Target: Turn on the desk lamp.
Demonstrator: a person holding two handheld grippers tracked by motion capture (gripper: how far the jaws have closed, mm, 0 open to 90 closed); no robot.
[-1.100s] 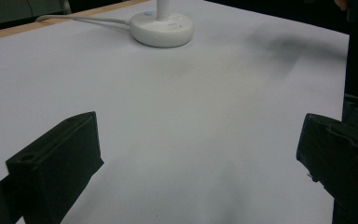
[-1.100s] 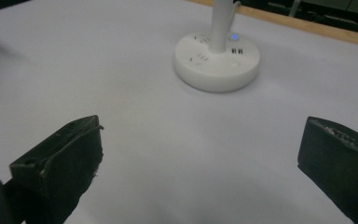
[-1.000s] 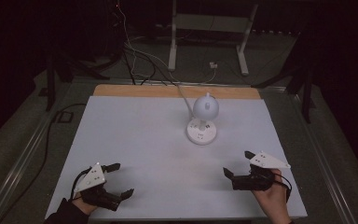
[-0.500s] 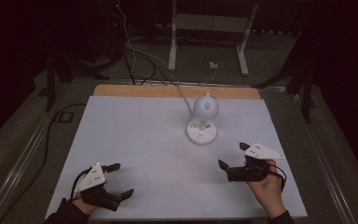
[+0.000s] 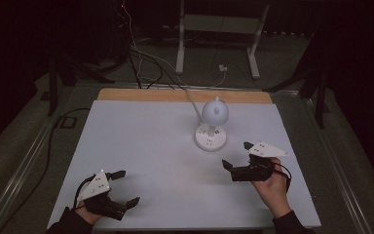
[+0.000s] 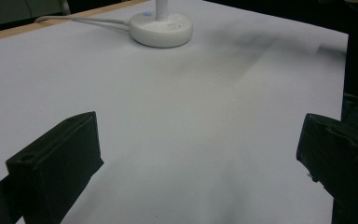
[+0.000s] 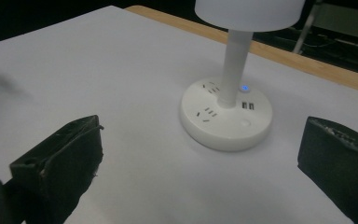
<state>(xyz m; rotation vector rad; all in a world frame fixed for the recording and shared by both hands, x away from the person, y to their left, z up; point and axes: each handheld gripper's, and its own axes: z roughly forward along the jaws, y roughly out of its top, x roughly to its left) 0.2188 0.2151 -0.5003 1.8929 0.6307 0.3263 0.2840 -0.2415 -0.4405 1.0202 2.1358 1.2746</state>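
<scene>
The lamp (image 5: 212, 127) was set on the bench (image 5: 141, 146), right of centre and toward the far edge, with its cord run back over that edge. The stem was upright on a round base (image 7: 226, 114); a small blue light was lit on the base beside the stem.

The right tool (image 5: 237, 157) was held released, jaws spread wide with nothing between them, just short of the base. In the right gripper view the base lay ahead between the jaw lines, slightly right of the midline, and apart from both jaws. The lamp's long axis was vertical, so it crossed the tool's near-level approach line.

The left tool (image 5: 125, 186) was held released and empty, at the near left corner of the bench, well apart from the lamp.

The right hand (image 5: 271, 185) was the nearer. A short forward advance is judged sufficient to bring the right tool to the base.
</scene>
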